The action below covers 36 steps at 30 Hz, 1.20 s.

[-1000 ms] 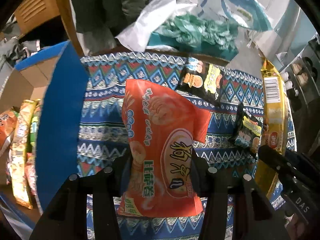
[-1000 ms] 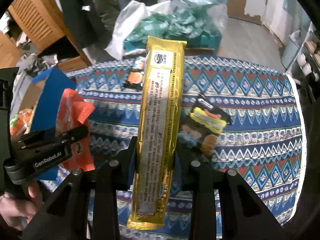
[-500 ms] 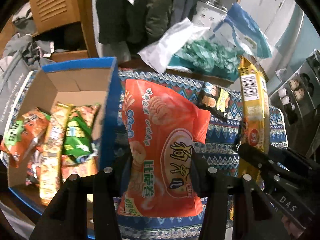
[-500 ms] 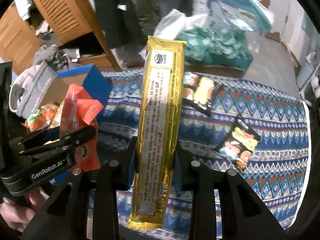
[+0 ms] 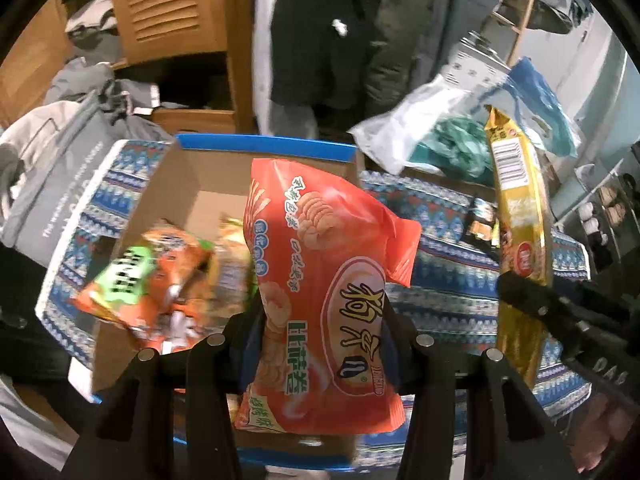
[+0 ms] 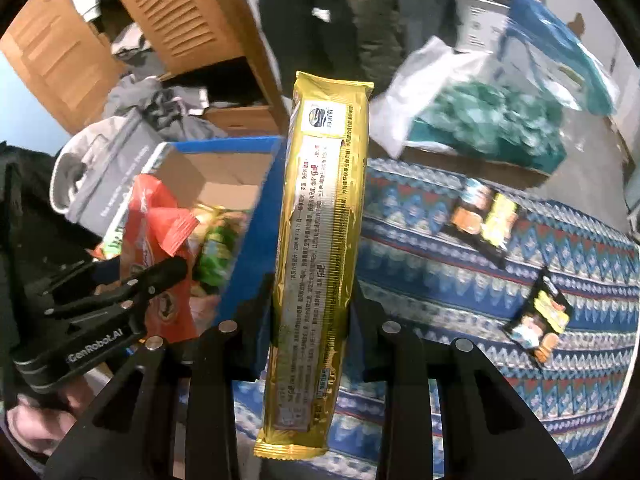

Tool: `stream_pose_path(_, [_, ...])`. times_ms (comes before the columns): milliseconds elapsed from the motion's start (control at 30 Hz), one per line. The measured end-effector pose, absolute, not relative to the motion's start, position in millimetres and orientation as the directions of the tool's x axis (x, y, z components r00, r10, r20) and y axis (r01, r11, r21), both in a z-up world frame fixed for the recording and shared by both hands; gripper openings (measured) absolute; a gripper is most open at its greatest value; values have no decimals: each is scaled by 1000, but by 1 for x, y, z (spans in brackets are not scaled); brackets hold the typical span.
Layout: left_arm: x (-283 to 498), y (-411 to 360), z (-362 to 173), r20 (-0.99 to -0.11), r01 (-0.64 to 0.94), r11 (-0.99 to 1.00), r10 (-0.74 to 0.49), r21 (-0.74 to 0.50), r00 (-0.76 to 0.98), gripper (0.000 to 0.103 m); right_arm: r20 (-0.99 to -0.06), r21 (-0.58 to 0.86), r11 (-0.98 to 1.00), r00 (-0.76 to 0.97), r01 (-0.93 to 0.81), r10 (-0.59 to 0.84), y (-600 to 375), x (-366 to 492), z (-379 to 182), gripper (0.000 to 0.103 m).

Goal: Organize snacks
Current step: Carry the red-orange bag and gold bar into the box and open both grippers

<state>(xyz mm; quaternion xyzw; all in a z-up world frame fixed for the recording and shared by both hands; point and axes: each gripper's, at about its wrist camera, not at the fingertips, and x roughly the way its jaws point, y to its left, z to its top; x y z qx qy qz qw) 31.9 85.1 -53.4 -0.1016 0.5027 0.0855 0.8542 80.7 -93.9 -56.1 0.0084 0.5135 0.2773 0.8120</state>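
Patterned cloth [image 6: 460,280]: two dark packets [image 6: 482,220] only in R view; L gripper [image 5: 324,332] clamping orange bag [image 5: 320,280], R gripper [image 6: 312,316] clamping gold pack [image 6: 320,240].

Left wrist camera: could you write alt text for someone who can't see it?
The left gripper is clamped on a puffy orange-red plastic snack bag above an open cardboard box with blue edges that already holds snack packets. At the right, the right gripper holds a long gold foil packet over a blue patterned tablecloth.
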Motion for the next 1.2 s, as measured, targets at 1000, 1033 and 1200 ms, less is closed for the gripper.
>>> stream_pose_path(1000, [10, 180, -90, -899, -386, 912, 46, -140, 435, 53, -854, 387, 773, 121, -502, 506, 47, 72, -88, 35])
stream_pose_path(1033, [10, 181, -90, -898, -395, 908, 53, -138, 436, 56, -854, 386, 774, 122, -501, 505, 48, 72, -88, 36])
stream_pose_path(1200, [8, 179, -85, -891, -400, 910, 89, -109, 445, 65, -847, 387, 779, 142, -494, 512, 47, 75, -81, 46])
